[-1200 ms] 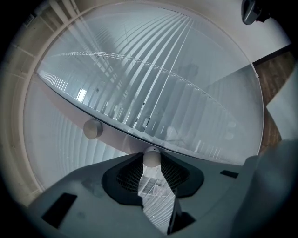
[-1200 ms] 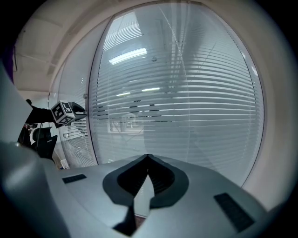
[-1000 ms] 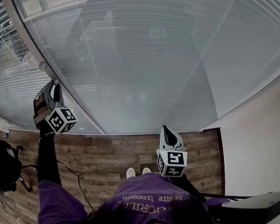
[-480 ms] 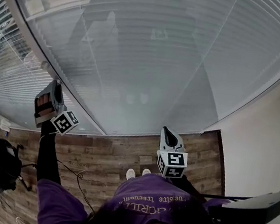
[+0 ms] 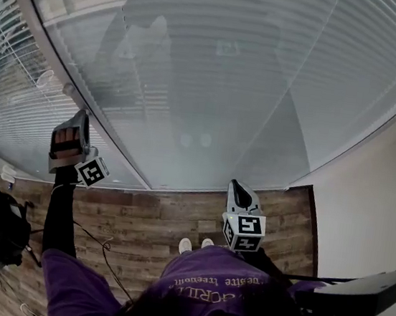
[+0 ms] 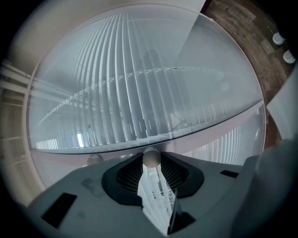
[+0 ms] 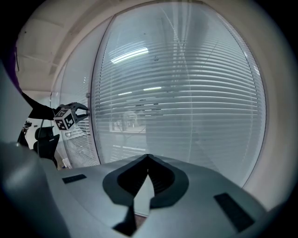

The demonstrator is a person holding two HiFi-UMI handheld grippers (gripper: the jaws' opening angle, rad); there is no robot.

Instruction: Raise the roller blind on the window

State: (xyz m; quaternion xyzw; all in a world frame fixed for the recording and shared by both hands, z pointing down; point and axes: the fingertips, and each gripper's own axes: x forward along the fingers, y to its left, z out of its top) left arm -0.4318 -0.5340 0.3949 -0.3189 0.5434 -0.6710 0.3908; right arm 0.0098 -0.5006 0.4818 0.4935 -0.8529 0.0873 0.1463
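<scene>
One white knob (image 6: 151, 158) between left jaws

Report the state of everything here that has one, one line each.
left tool: shut on the small round knob at its tips.
right tool: shut, nothing between its tips, held off the glass.
roller blind: down over the pane, not yet raised.
neighbouring blind: down as well.
</scene>
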